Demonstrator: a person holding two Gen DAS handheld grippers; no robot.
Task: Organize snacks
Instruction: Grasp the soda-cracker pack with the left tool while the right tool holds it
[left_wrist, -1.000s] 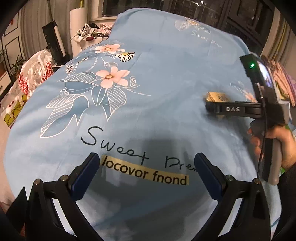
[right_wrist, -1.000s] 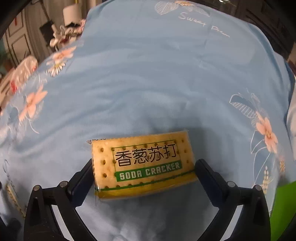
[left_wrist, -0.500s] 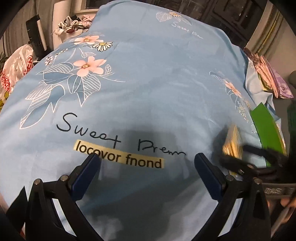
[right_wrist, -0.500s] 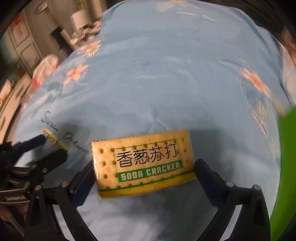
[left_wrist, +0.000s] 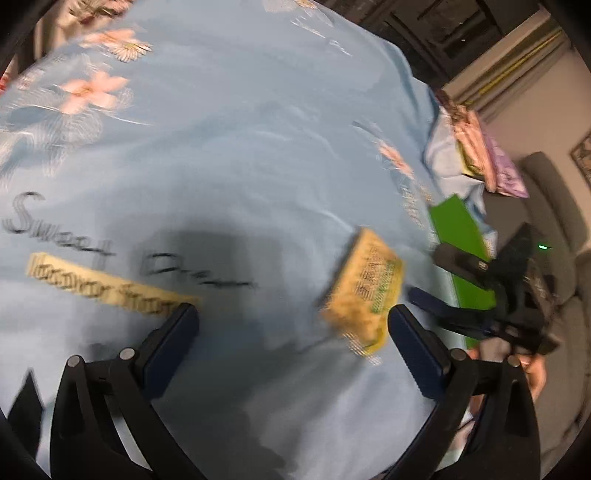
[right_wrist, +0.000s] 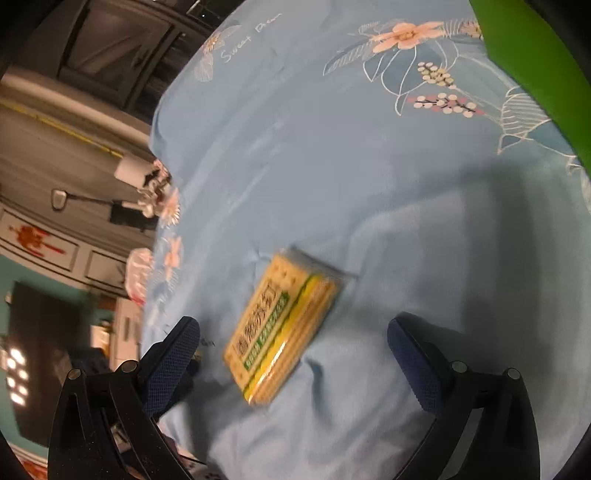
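A yellow and green soda cracker pack (right_wrist: 280, 328) lies loose on the blue floral cloth (right_wrist: 332, 177). It sits between the wide-apart fingers of my right gripper (right_wrist: 293, 332), which is open, and touches neither finger. In the left wrist view the same pack (left_wrist: 364, 291) lies just beyond the right fingertip of my left gripper (left_wrist: 291, 332), which is open and holds nothing. My right gripper (left_wrist: 432, 284) shows there at the right, a hand on its handle, its jaws apart behind the pack. Both views are motion-blurred.
A flat bright green thing (left_wrist: 461, 243) lies at the cloth's right edge, also at the upper right as the green thing (right_wrist: 535, 66). Pink and purple snack bags (left_wrist: 484, 162) are heaped beyond it. Room furniture (right_wrist: 74, 258) stands past the cloth's far edge.
My right gripper, shut on the cracker pack before, has opened and let it drop onto the cloth near my left gripper. Both cameras have swung round; the left gripper stays open.
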